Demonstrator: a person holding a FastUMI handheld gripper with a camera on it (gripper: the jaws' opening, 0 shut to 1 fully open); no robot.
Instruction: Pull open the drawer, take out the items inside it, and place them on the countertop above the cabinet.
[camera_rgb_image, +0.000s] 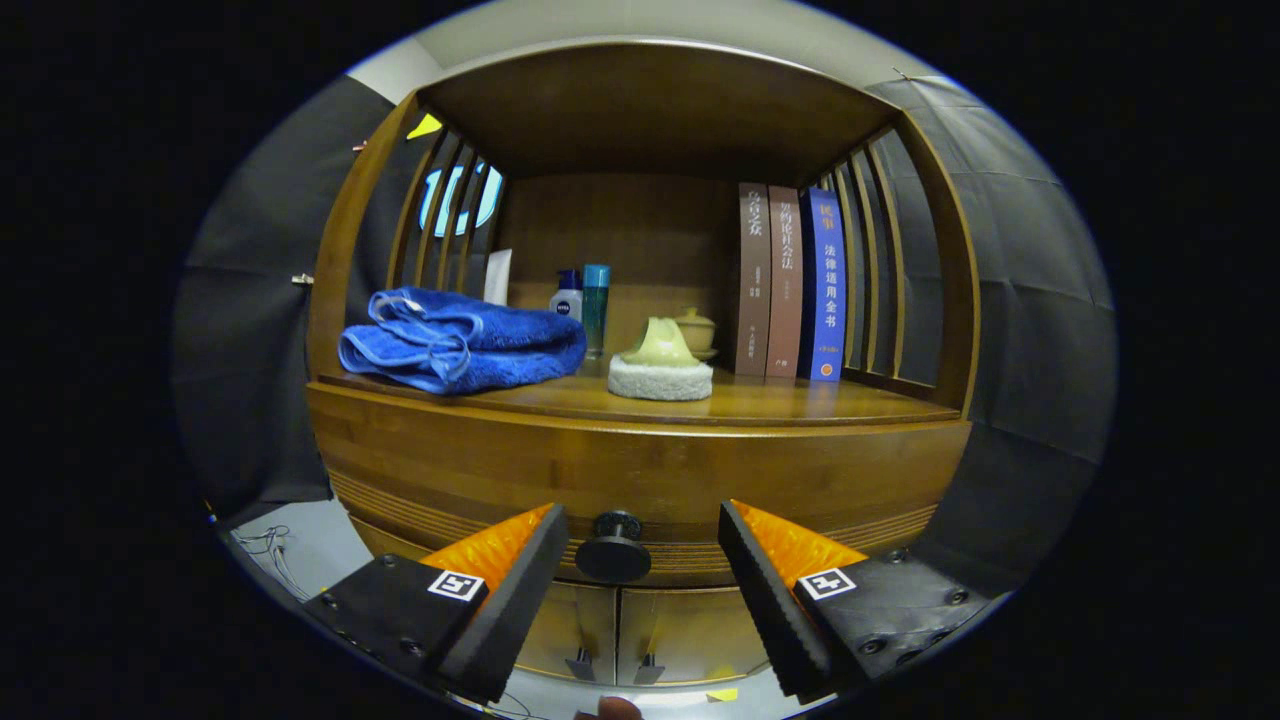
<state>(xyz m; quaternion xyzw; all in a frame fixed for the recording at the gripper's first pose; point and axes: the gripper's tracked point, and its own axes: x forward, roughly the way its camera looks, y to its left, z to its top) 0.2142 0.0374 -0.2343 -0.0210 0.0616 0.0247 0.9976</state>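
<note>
Countertop (780, 402): one towel (460, 338), three books (790, 282). Gripper (640, 520) jaws apart, flanking drawer knob (614, 548).

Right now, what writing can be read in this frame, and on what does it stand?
"法律适用全书": on the spine of the blue book.
Brown books: spine print too blurred to read.
White bottle: label too small to read.
The gripper is open, its fingers on either side of the drawer knob.

The blue book (824, 290) spine reads 法律适用全书; the two brown books (755, 285) beside it bear Chinese titles, unclear. Square coded markers sit on the gripper (641, 513), its fingers spread either side of the drawer knob (613, 550)
</note>
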